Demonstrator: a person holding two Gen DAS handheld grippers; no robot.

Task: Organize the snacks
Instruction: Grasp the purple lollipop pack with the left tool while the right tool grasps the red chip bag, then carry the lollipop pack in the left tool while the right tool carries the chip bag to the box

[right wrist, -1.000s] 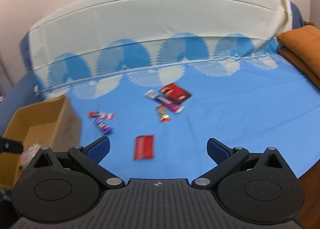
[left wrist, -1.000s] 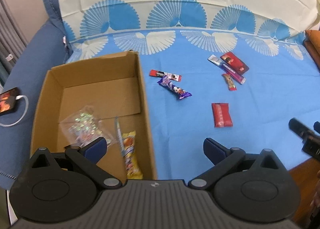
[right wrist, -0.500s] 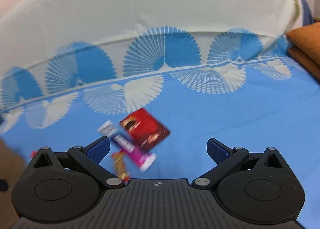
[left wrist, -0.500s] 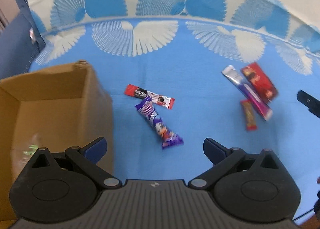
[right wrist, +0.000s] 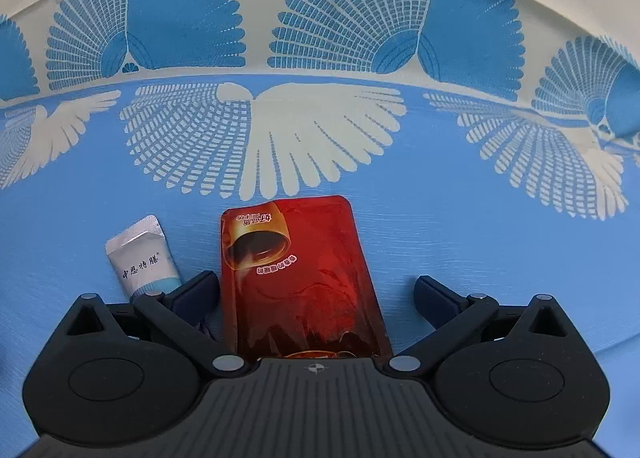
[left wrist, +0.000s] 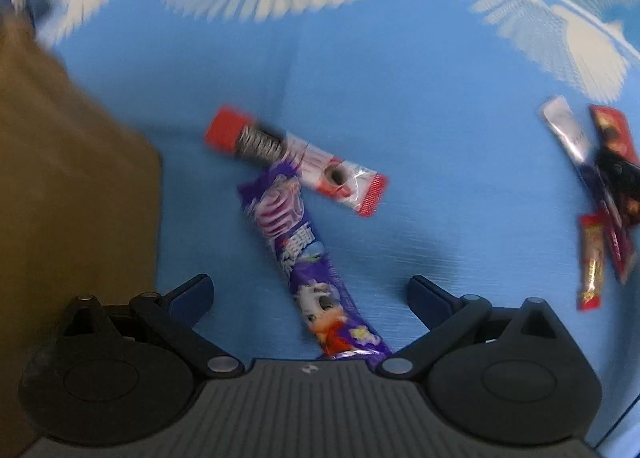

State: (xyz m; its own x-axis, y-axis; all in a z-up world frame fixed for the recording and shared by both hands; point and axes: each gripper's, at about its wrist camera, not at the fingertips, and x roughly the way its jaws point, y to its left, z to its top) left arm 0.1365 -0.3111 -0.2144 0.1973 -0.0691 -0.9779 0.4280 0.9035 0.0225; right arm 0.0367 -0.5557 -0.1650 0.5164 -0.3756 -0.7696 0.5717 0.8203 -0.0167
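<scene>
Snacks lie scattered on the blue bedsheet point(right wrist: 480, 242), beside the cardboard box point(left wrist: 72, 194) meant to collect them. Right hand-held gripper point(right wrist: 316, 294), jaws wide, straddles the red pouch point(right wrist: 300, 274), apparently lining up a pinch. Left hand-held gripper point(left wrist: 310, 294), equally spread, frames the purple candy wrapper point(left wrist: 296, 258) lying just beside the box.

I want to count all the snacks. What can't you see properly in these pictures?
- Left wrist view: cardboard box inside cut off by the left edge and blurred.
- Left wrist view: purple snack bar, lower end hidden behind the left gripper.
- Right wrist view: red packet bottom and silver tube lower part hidden by the right gripper.
</scene>
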